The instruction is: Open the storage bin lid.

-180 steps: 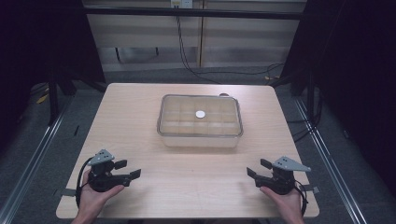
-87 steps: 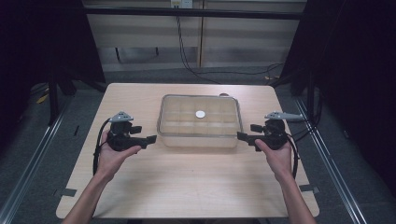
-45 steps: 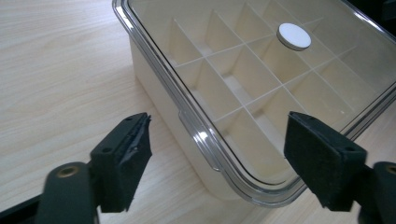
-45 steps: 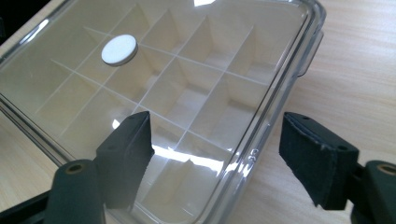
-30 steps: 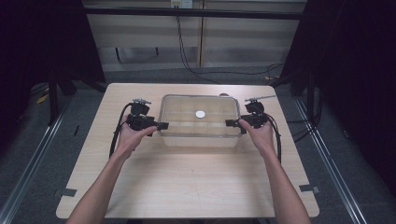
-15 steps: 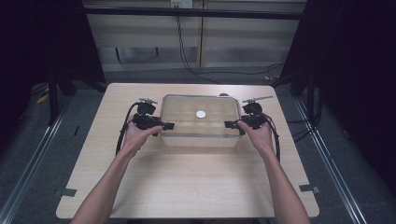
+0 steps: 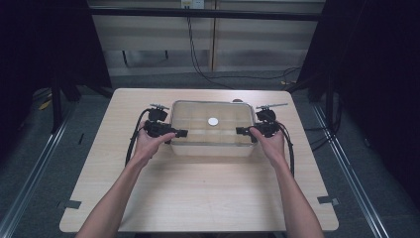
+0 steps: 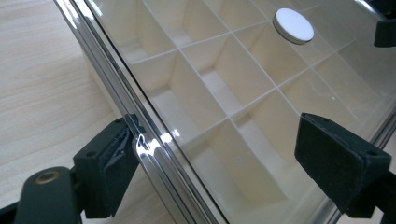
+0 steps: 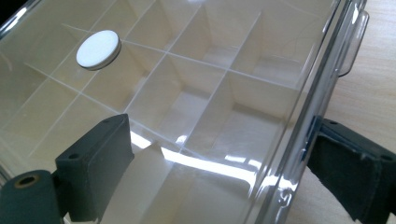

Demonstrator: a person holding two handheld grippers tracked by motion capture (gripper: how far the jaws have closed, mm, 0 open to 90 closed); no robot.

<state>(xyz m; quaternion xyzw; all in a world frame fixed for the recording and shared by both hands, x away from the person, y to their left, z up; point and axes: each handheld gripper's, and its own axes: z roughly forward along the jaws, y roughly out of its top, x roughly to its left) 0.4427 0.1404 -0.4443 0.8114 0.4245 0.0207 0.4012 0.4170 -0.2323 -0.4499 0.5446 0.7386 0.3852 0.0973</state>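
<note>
A clear plastic compartment box (image 7: 212, 128) sits toward the far middle of the desk (image 7: 198, 188), its long axis running left to right. A transparent lid (image 8: 243, 70) covers it, with a small white round knob (image 7: 213, 121) at the lid's centre. Through the lid I can see a grid of pale dividers, and the cells look empty.

What matters here is that the box lies squarely between the two claws, one at each short end. The left claw (image 7: 174, 133) comes in from the left end and the right claw (image 7: 243, 131) from the right end, both pointing inward along the box's length. Each is equally near its own end, so neither hand has the advantage.

In the left gripper view, the claw's jaws stand apart and straddle the lid's shiny rim (image 8: 140, 135): one pad sits outside, touching or just beside the edge, while the other hangs above the lid over the cells. In the right gripper view it is mirrored: the jaws are spread, one pad above the lid and the other outside the rim, just near a small clear latch tab (image 9: 353, 44) on that side. Neither claw is clamped on anything yet.

My guess is both will close on the lid's end rims to lift it straight up together.
</note>
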